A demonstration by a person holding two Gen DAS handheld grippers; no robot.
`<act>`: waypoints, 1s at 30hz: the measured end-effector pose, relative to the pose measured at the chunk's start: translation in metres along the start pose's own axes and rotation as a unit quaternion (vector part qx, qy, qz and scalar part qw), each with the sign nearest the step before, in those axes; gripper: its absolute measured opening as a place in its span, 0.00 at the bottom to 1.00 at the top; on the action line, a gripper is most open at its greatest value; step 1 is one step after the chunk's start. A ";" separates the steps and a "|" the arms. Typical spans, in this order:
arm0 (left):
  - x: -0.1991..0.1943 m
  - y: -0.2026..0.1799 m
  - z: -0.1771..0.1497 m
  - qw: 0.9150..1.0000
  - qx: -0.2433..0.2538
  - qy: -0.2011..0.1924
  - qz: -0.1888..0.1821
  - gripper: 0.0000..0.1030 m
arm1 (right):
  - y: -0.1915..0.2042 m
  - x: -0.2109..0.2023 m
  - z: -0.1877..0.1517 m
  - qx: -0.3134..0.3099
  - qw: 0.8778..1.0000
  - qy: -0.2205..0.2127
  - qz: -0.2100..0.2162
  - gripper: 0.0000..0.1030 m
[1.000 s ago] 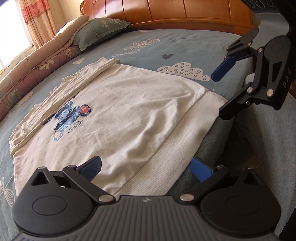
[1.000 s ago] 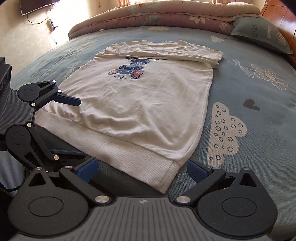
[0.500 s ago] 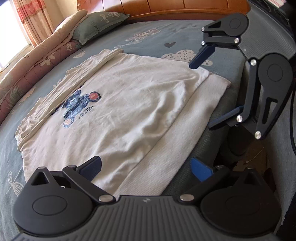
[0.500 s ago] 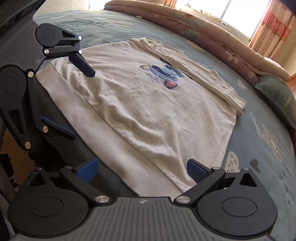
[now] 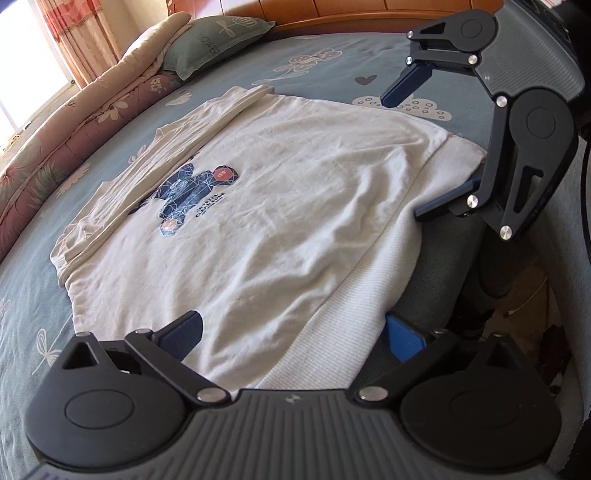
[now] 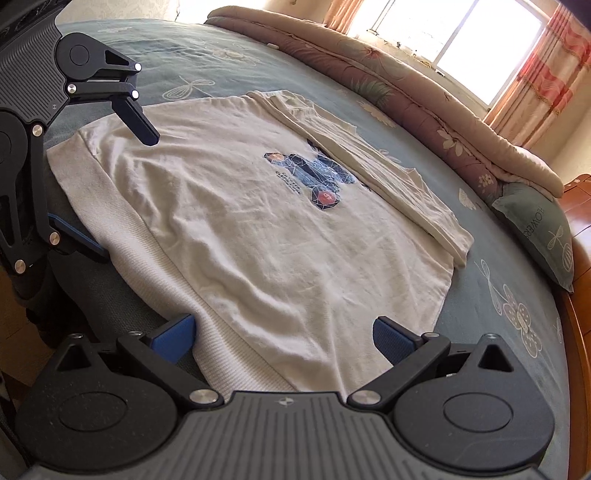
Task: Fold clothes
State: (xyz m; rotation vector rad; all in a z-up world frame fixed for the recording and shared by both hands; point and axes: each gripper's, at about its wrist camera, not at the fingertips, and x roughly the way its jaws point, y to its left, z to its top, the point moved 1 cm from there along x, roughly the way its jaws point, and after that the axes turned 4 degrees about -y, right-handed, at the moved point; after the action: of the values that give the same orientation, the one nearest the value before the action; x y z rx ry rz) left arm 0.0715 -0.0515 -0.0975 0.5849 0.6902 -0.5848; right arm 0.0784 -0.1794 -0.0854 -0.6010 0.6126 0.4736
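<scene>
A cream sweatshirt (image 5: 280,206) lies spread flat on a bed (image 5: 332,77) covered in a blue-grey sheet with flower and cloud prints. Its top part, with the sleeves, is folded down over the chest, so the fold (image 6: 373,166) partly covers the dark blue bear print (image 6: 310,177). The ribbed hem (image 5: 354,302) hangs slightly over the near edge of the mattress.

The left gripper (image 5: 291,332) sits at one corner of the hem with its fingers spread wide; the hem runs between them, but they have hold of nothing. The right gripper (image 6: 282,334) sits at the other corner of the hem, its fingers also wide apart and empty, with the cloth's edge passing between them. In the left view the right gripper appears turned on its side: one blue finger (image 5: 406,86) is above the sheet just past the corner, and the other (image 5: 448,201) is low at the mattress edge. It may be brushing the hem, though the angle makes that hard to judge.

A green pillow (image 5: 218,42) and a rolled floral quilt (image 6: 406,96) lie along the far side, beside a wooden headboard (image 5: 332,14) and a curtained window (image 6: 461,40).
</scene>
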 end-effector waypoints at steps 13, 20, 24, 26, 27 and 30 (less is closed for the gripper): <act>0.008 0.012 0.017 1.000 0.001 -0.017 0.020 0.99 | -0.007 -0.008 0.011 0.033 0.999 -0.022 0.024 1.00; 0.006 0.014 0.016 1.000 -0.004 -0.019 0.017 0.99 | 0.024 0.006 0.012 -0.010 0.999 -0.017 0.043 1.00; 0.001 0.007 0.011 1.000 0.017 -0.024 0.001 0.99 | 0.031 0.012 0.013 -0.035 0.999 -0.022 -0.013 1.00; 0.002 0.000 0.010 0.999 0.036 -0.023 0.003 0.99 | 0.033 0.010 0.015 -0.051 0.997 -0.032 -0.039 1.00; 0.004 -0.004 0.011 0.999 0.045 -0.023 0.011 0.99 | 0.034 0.006 0.017 -0.057 0.996 -0.042 -0.049 1.00; 0.011 -0.014 0.016 0.995 0.079 -0.021 0.058 0.99 | 0.033 -0.001 0.020 -0.063 0.994 -0.062 -0.067 1.00</act>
State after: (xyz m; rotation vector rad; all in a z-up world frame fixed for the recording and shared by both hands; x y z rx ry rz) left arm 0.0765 -0.0750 -0.0995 0.7524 0.5693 -0.5452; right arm 0.0664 -0.1428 -0.0842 -0.7220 0.4241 0.4226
